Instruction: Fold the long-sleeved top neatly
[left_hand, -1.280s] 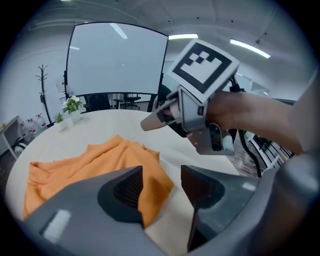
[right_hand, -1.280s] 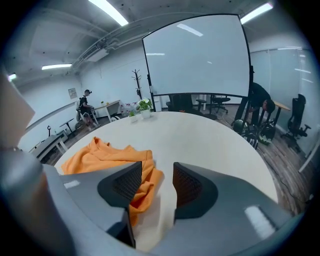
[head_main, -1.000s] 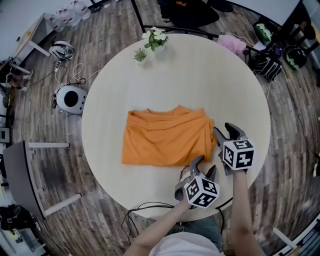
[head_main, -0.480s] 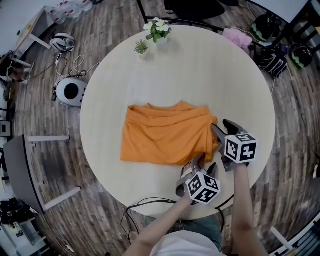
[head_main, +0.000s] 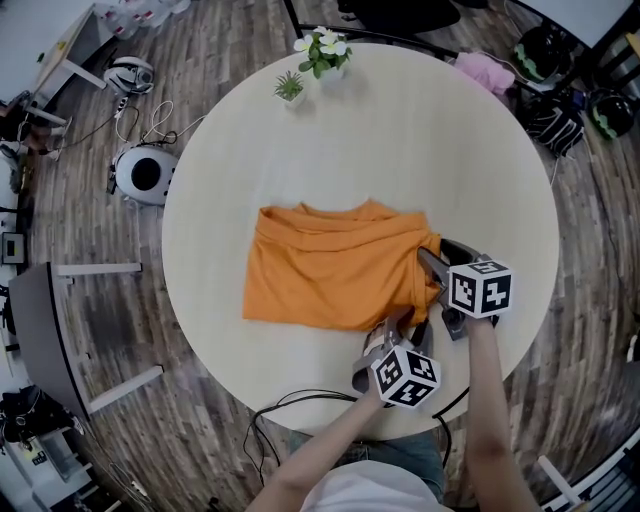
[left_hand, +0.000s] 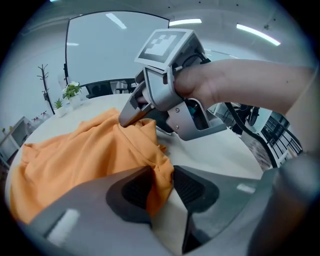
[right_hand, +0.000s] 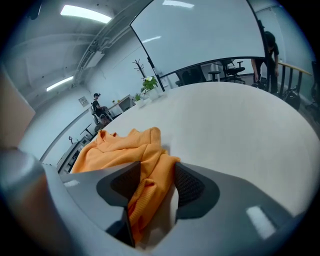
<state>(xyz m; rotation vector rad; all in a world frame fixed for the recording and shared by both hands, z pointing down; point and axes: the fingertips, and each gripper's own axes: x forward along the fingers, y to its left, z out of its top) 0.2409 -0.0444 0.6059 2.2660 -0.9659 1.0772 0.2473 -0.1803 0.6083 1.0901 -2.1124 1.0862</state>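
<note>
Lying across the middle of the round table (head_main: 400, 140), the orange long-sleeved top (head_main: 335, 270) is folded into a rough rectangle; both grippers meet its edge on the table's right side; the left gripper (head_main: 400, 325), closer to the table's near rim, has its jaws drawn in on a fold of cloth; the right gripper (head_main: 432, 258), farther from that rim, pinches a bunched corner, jaws narrowly apart; two small potted plants (head_main: 318, 55) stand at the table's far rim.

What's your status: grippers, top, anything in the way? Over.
Left gripper shut on orange top, near right corner. Right gripper shut on its bunched right edge. Top partly folded on table. Plants at far rim, out of the way.
</note>
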